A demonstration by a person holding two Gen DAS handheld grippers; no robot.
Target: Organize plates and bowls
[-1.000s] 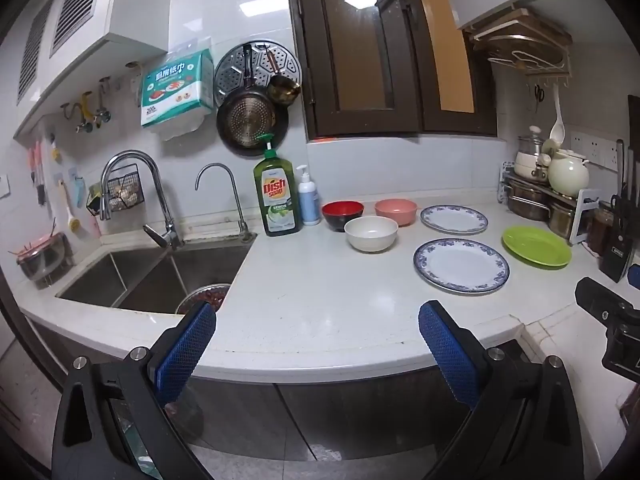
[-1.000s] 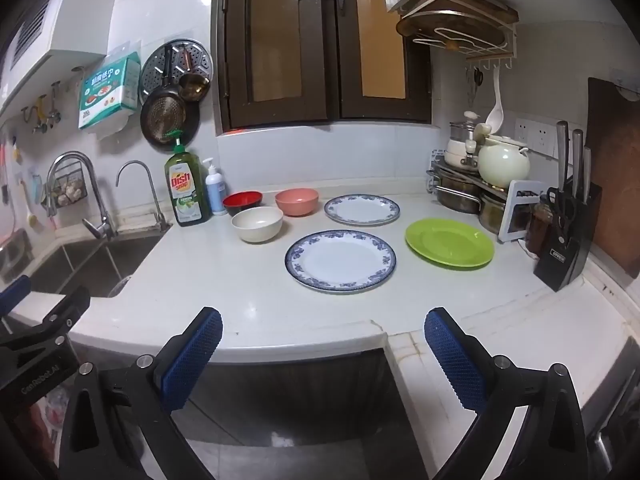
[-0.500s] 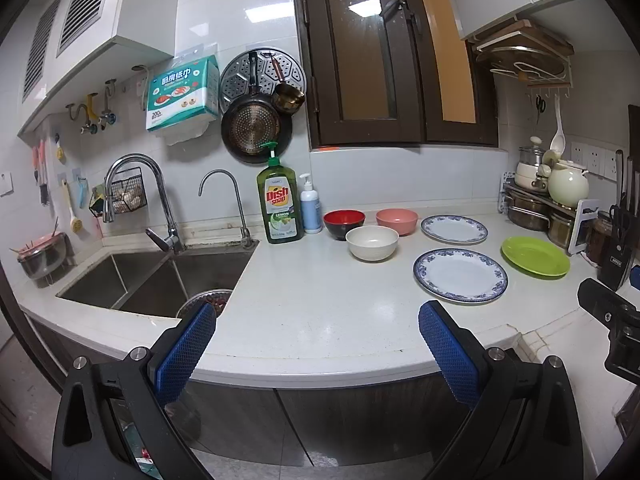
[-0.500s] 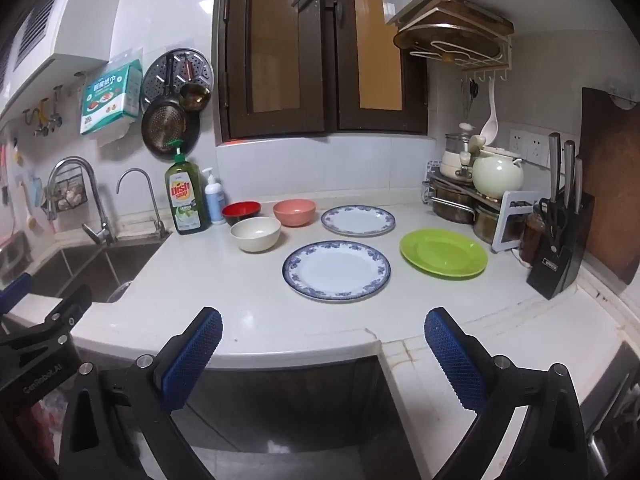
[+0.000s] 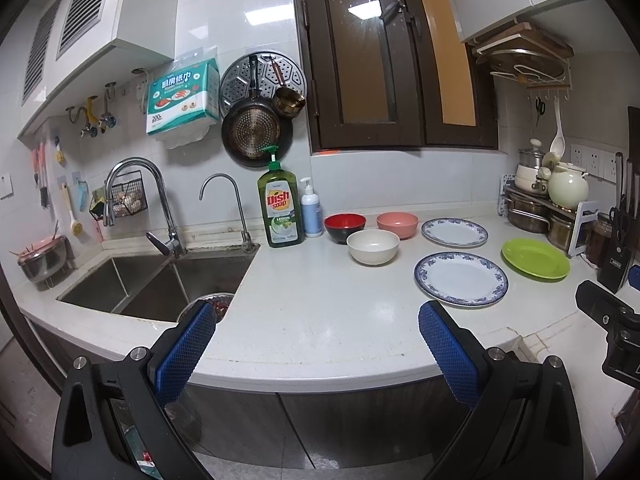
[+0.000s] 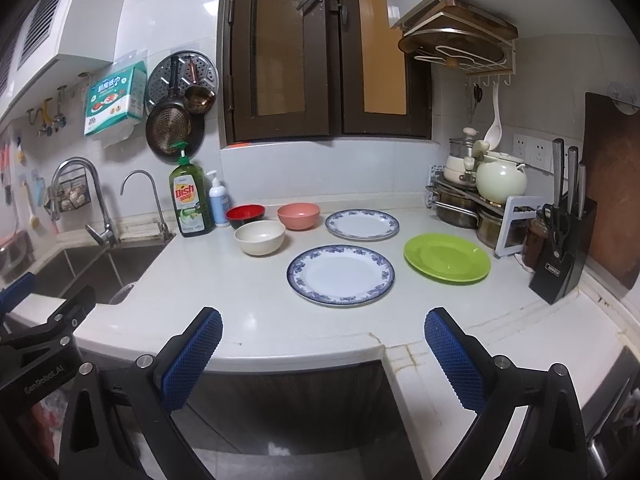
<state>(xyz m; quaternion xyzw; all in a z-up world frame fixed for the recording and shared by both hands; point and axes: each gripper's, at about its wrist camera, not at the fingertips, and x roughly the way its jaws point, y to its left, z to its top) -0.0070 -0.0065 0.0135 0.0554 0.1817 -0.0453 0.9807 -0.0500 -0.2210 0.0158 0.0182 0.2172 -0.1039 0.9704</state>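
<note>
On the white counter stand a red bowl, a pink bowl and a cream bowl. To their right lie a small blue-rimmed plate, a large blue-rimmed plate and a green plate. The same dishes show in the left wrist view: cream bowl, large plate, green plate. My left gripper and right gripper are both open and empty, held before the counter's front edge, apart from all dishes.
A double sink with taps is at the left. Dish soap and a pump bottle stand behind the bowls. Pots and a rack and a knife block crowd the right corner.
Both grippers have tilted a little upward, so the counter and dishes sit lower in view. Nothing on the counter moved. Both stay open.
</note>
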